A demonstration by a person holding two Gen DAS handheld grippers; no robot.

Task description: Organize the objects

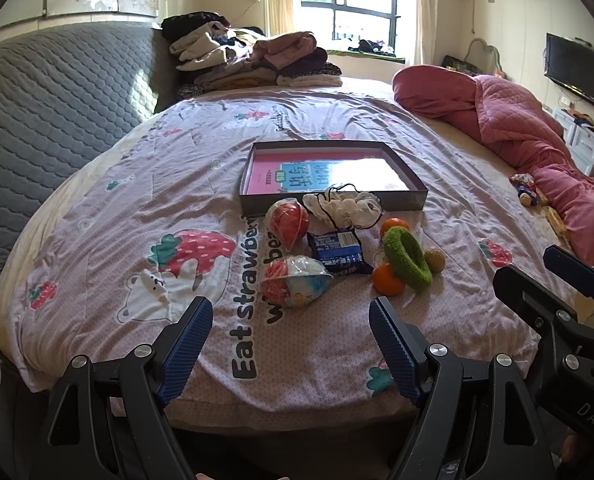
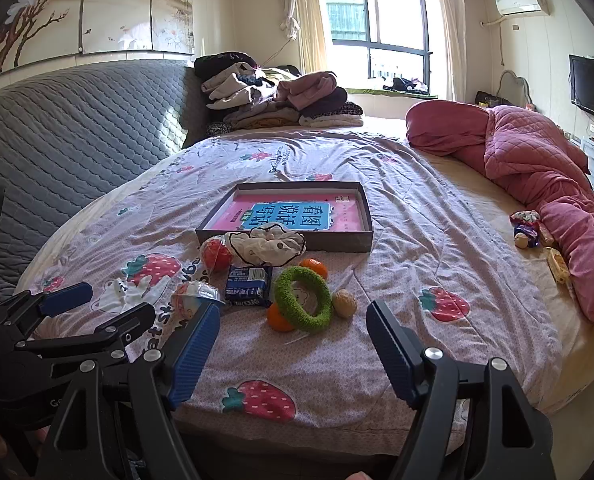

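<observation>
only the right wrist view shows the wall painting [image 2: 97, 8].

Sunlit window [image 2: 377, 28], grey quilted headboard [image 1: 57, 100], wall television [image 1: 577, 68]

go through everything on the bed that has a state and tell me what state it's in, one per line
Left tongs: open, empty.
Right tongs: open, empty.
Grey box: open, only a pink book inside.
Green ring: lying flat, outside the box.
Blue packet: outside the box.
</observation>
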